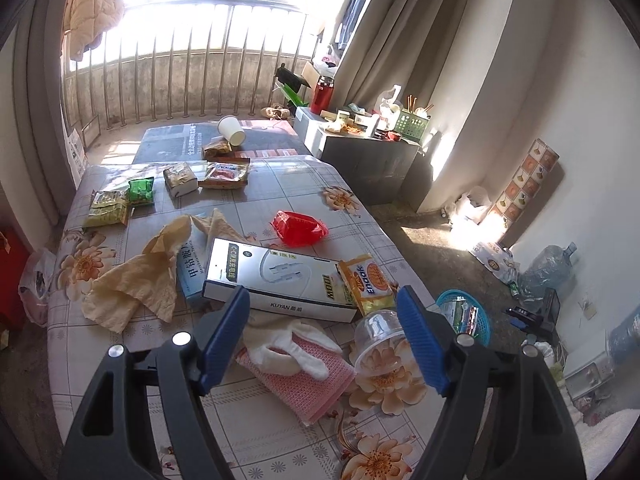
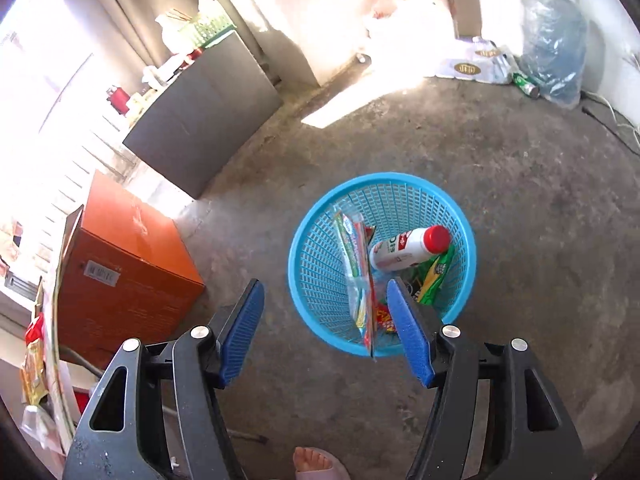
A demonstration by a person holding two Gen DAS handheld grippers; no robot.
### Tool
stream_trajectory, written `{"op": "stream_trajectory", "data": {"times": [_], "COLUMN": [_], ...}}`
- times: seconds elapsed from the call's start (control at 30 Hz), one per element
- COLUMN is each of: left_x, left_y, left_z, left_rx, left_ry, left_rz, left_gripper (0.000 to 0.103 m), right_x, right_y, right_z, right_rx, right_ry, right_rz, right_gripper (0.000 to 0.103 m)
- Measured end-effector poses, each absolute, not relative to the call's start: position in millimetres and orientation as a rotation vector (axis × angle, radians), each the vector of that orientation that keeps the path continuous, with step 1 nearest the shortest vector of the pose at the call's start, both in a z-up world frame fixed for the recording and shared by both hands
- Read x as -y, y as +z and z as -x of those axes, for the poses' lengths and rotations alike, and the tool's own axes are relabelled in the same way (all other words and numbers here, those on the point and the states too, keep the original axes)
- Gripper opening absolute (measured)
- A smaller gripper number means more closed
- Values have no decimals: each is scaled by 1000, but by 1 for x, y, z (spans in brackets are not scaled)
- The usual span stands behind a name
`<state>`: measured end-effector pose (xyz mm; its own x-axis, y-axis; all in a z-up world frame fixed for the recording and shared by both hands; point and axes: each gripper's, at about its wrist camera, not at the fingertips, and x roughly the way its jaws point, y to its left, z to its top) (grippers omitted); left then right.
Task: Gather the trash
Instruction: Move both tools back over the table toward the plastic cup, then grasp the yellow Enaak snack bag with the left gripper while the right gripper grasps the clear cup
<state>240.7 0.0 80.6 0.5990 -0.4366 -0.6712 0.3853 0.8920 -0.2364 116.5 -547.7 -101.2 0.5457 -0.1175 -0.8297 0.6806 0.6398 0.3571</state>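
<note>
Several pieces of trash are still lying on the flowered table, while the blue basket on the concrete floor is already holding a red-capped bottle and a few wrappers.

Right gripper is hanging over the near rim of the basket, jaws standing apart, nothing between them.

Left gripper is hovering above the table's near edge, jaws likewise apart and empty. Between its blue pads a white-and-pink cloth is showing; just right of it a clear plastic cup is lying on its side, mouth toward the camera.

Handling, as judgement: the cup is looking light, thin-walled and easily crushed, and likely to roll; pinching across the rim should be holding it best. The yellow snack packet beside the white box is looking crinkly and slick, so taking it at a sealed end seems safer. The crumpled tan paper is looking soft and weightless; any raised fold will be serving. The red wrapper is lying further back.
</note>
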Motion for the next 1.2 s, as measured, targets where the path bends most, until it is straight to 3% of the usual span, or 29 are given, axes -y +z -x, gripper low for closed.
{"op": "stream_trajectory", "data": {"times": [0.13, 0.3, 0.53, 0.87, 1.03, 1.2], "left_x": [-19, -33, -43, -46, -17, 33], "left_y": [74, 56, 31, 22, 36, 37], "left_z": [-226, -213, -205, -227, -261, -310], "left_rx": [-791, -819, -828, -821, -825, -891], "left_ry": [-455, -450, -438, -497, -617, -686], "left_rz": [81, 95, 86, 75, 101, 14], "left_gripper": [77, 77, 77, 77, 77, 77], "right_x": [511, 448, 355, 235, 212, 212], "right_y": [-42, 11, 21, 19, 8, -4], "right_z": [-94, -84, -108, -171, -192, -201], "right_rx": [-801, -739, -753, -809, -834, -875], "right_ry": [-462, -310, -38, 100, 93, 64], "right_rz": [-651, -599, -569, -313, -248, -233], "right_gripper": [72, 73, 73, 73, 66, 51]}}
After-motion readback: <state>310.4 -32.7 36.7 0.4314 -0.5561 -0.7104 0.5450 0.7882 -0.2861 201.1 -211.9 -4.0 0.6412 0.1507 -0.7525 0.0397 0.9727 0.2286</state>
